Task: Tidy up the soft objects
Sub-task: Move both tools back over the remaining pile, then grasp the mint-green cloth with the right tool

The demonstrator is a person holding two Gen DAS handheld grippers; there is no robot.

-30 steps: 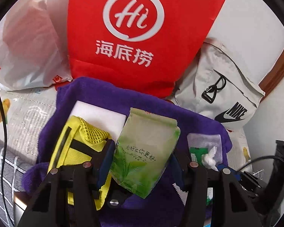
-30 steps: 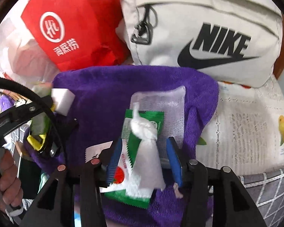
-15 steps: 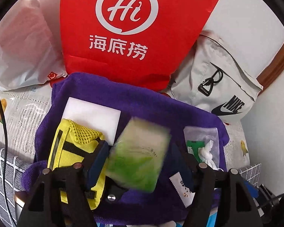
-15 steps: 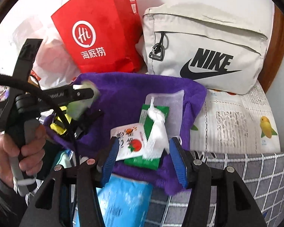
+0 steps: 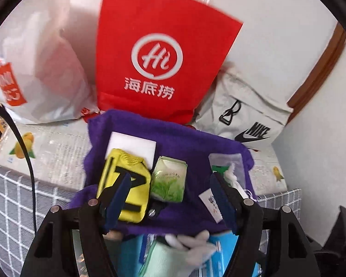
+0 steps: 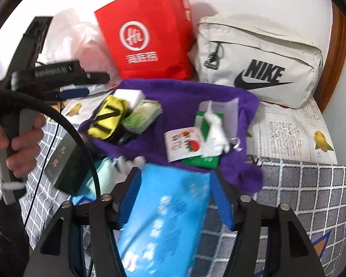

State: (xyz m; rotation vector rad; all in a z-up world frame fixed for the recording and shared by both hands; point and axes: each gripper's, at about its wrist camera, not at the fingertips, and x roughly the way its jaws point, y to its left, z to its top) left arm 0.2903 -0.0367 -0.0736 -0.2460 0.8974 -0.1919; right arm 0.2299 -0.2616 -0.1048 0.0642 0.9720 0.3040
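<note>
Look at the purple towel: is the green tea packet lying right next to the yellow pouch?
Yes, the green tea packet lies on the purple towel right beside the yellow pouch, their edges touching.

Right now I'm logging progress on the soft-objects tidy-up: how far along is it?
Looks done: yellow pouch, green tissue pack, white sponge and sachets lie on the purple towel. In hand: nothing; the left gripper is open and empty, the right gripper's jaws are opening. Left: the blue pack and pale green cloth below the towel's edge.
</note>
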